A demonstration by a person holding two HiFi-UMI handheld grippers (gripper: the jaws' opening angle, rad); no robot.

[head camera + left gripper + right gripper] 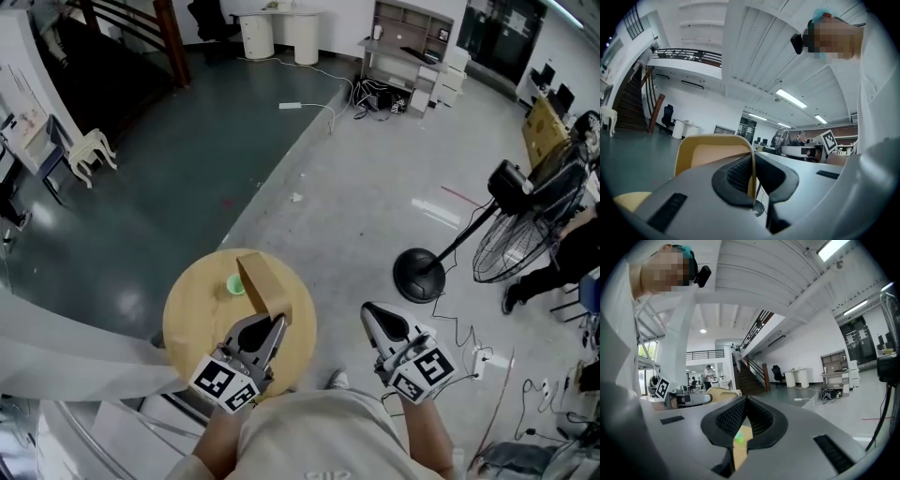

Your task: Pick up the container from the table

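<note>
A tan open container [262, 280] is tilted up over the round wooden table [200, 310], its far end above a small green object [235, 285]. My left gripper [270, 324] is shut on the container's near wall. In the left gripper view that thin wall [752, 174] runs between the black pads and the container [712, 151] fills the space ahead. My right gripper [374, 317] hangs off the table's right side over the floor, shut with nothing in it. In the right gripper view its pads [732, 418] meet, and the green object [739, 437] shows below them.
A standing fan [518, 238] with a black round base [418, 275] is on the floor at right, among cables and a power strip [479, 361]. A white chair [92, 150] stands at left. White railings lie beside the table's lower left.
</note>
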